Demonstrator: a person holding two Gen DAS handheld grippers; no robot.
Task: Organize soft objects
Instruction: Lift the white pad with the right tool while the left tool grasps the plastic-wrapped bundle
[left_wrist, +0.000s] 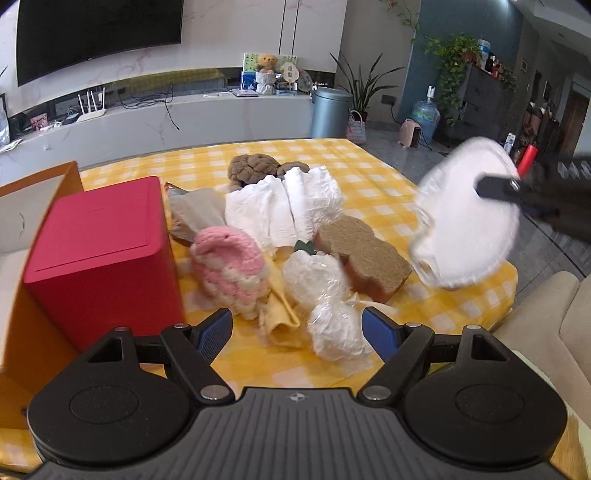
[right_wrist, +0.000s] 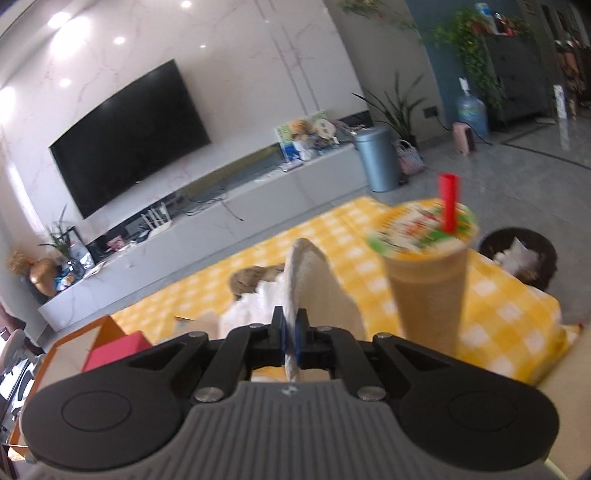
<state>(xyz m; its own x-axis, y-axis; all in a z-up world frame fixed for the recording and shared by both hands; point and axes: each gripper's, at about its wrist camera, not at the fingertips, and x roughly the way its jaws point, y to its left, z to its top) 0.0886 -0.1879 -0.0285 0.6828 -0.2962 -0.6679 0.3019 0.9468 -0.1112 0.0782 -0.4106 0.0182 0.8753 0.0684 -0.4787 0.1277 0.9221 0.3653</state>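
Right wrist view shows the right hand-held gripper (right_wrist: 291, 328) pinching a white round pad (right_wrist: 314, 284) that may knock over the nearby milk tea cup (right_wrist: 428, 273).

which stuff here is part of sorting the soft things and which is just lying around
Job: white round pad in the right gripper; pink knitted piece; brown sponge; red box; left gripper.

Lying about: cup with red straw; television; grey bin.
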